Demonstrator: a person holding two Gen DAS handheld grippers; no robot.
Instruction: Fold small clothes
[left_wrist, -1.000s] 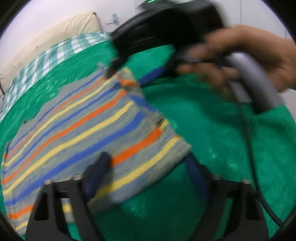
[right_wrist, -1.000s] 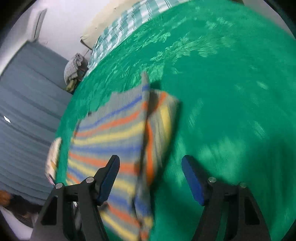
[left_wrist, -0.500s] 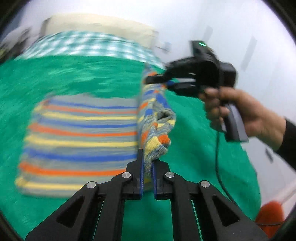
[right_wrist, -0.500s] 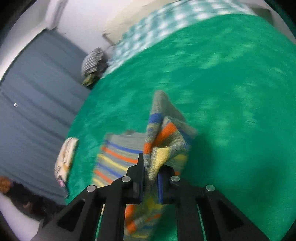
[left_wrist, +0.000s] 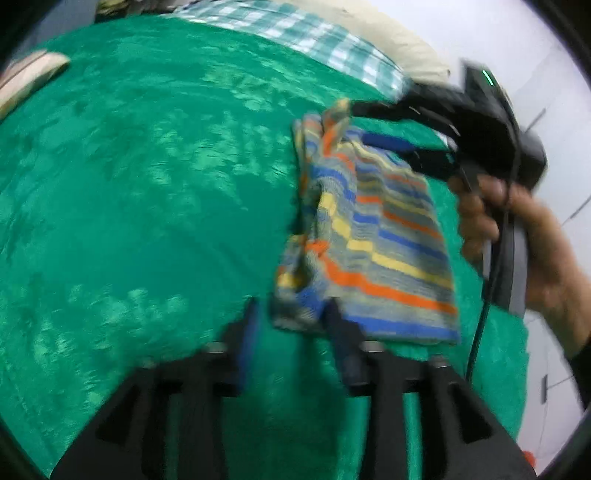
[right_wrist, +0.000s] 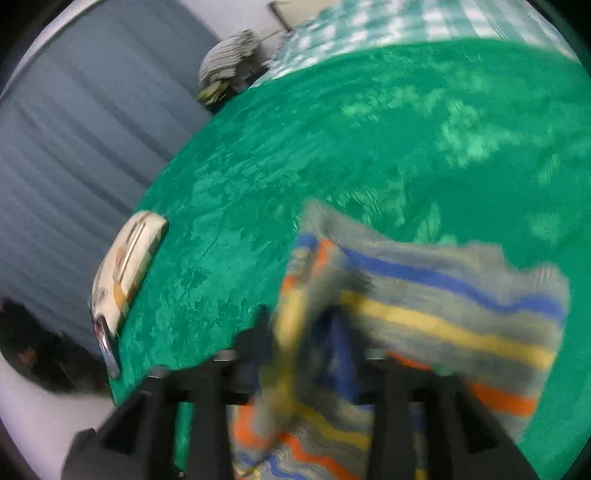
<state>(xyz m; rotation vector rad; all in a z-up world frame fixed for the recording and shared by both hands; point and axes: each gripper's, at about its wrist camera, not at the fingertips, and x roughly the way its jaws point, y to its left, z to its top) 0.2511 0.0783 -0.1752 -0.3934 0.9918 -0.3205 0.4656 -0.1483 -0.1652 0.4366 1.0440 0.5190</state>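
A small knitted garment (left_wrist: 384, 236) with grey, blue, yellow and orange stripes lies folded over on the green bedspread (left_wrist: 147, 184). My left gripper (left_wrist: 291, 332) is open, its fingers either side of the garment's near corner. My right gripper (left_wrist: 373, 125) shows in the left wrist view at the garment's far end, jaws apart, one blue finger over the cloth. In the right wrist view the garment (right_wrist: 424, 314) drapes over my right gripper (right_wrist: 306, 339), whose jaws stand apart; the picture is blurred.
A folded cream cloth (right_wrist: 127, 258) lies near the bed's left edge. A checked sheet (left_wrist: 295, 33) and a pillow (left_wrist: 399, 44) are at the far end. A grey curtain (right_wrist: 74, 147) hangs beyond the bed. A pile of clothes (right_wrist: 229, 55) sits far off.
Half a second ago both grippers were shut on the lifted edge of the garment. Now both have opened and the edge has dropped, leaving the garment folded over on itself.
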